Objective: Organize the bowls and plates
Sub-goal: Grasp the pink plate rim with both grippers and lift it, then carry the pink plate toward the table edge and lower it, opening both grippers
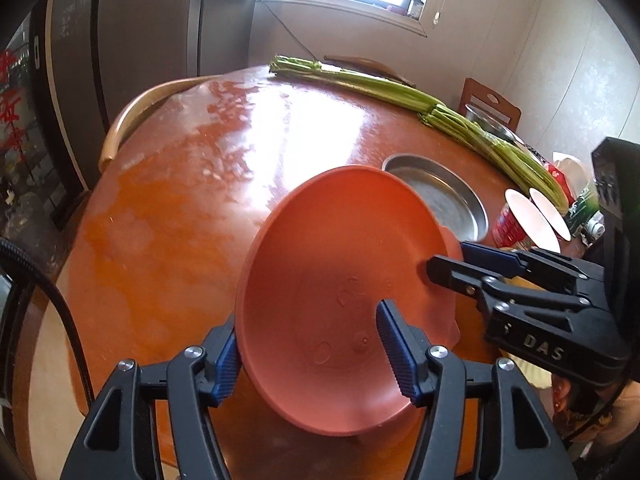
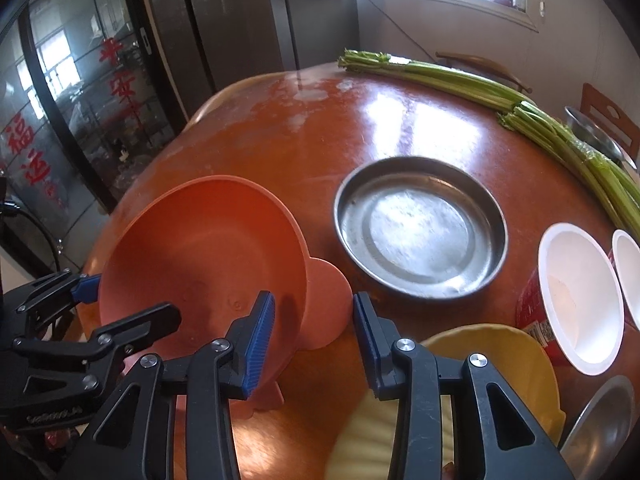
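An orange plastic bowl (image 1: 344,280) with round ear tabs is tilted up off the round wooden table (image 1: 192,184). My left gripper (image 1: 308,348) is open, one finger outside the bowl's near rim and one inside it. My right gripper (image 1: 444,260) straddles the bowl's right rim. In the right wrist view that bowl (image 2: 200,252) is at left, my right gripper (image 2: 314,320) is open with the ear tab between its fingers, and my left gripper (image 2: 132,300) straddles the bowl's left rim. A steel pan (image 2: 420,228) lies beyond. A yellow plate (image 2: 500,364) lies under the right gripper.
Two white-lined red paper cups (image 2: 576,296) lie on their sides at right, a steel bowl (image 2: 604,416) nearer. Long celery stalks (image 2: 520,108) run along the table's far right edge, another steel bowl (image 2: 592,132) behind them. Chairs (image 1: 124,120) stand around the table.
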Motion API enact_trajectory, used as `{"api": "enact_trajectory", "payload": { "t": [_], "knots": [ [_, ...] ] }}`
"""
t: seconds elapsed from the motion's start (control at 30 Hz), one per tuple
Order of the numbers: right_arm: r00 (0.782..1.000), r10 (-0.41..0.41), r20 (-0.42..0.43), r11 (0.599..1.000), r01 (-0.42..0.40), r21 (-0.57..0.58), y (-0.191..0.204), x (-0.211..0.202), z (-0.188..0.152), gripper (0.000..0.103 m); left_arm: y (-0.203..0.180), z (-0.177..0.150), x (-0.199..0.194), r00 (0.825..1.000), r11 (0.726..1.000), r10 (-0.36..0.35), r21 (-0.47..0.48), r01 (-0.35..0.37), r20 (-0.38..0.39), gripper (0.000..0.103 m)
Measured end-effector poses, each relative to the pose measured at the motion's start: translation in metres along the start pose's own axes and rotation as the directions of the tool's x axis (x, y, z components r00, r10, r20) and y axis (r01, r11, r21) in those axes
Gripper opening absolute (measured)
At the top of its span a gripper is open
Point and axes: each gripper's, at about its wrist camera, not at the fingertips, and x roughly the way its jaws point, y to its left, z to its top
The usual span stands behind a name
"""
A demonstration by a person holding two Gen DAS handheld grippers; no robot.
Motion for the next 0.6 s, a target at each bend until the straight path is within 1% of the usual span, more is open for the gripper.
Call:
{"api": "enact_trajectory", "payload": {
  "t": [0.07,0.17,0.23,0.33,0.37,0.43,0.53,0.6],
  "knots": [
    [1.000,0.001,0.006,1.000,-0.001,0.019,0.007,0.002,0.007,0.042,0.009,0.012,0.004,1.000,1.000,0.019,0.003,-0.019,-0.006,0.063],
    [1.000,0.005,0.013,0.999,-0.006,0.046,0.014,0.007,0.014,0.042,0.019,0.024,0.010,0.998,0.998,0.059,0.019,-0.059,0.008,0.063],
    [1.000,-0.009,0.013,0.998,0.009,0.059,0.020,0.013,0.017,0.043,0.026,0.032,0.017,0.998,0.997,0.068,0.023,-0.068,0.001,0.063],
    [1.000,-0.010,0.015,0.997,0.009,0.073,0.029,0.020,0.018,0.043,0.039,0.040,0.028,0.994,0.993,0.113,0.029,-0.113,-0.002,0.063],
    [1.000,-0.013,0.017,0.996,0.011,0.087,0.031,0.023,0.018,0.043,0.041,0.042,0.032,0.993,0.992,0.118,0.037,-0.117,-0.011,0.063],
    [1.000,-0.019,0.022,0.995,0.017,0.096,0.032,0.025,0.016,0.043,0.048,0.046,0.040,0.994,0.994,0.103,0.036,-0.102,-0.026,0.063],
    [1.000,-0.021,0.022,0.993,0.018,0.116,0.030,0.027,0.015,0.043,0.051,0.049,0.047,0.994,0.994,0.102,0.041,-0.100,-0.030,0.063],
    [0.998,-0.053,0.027,0.993,0.050,0.109,0.029,0.026,0.015,0.043,0.048,0.051,0.052,0.995,0.994,0.097,0.061,-0.095,-0.030,0.063]
  ]
}}
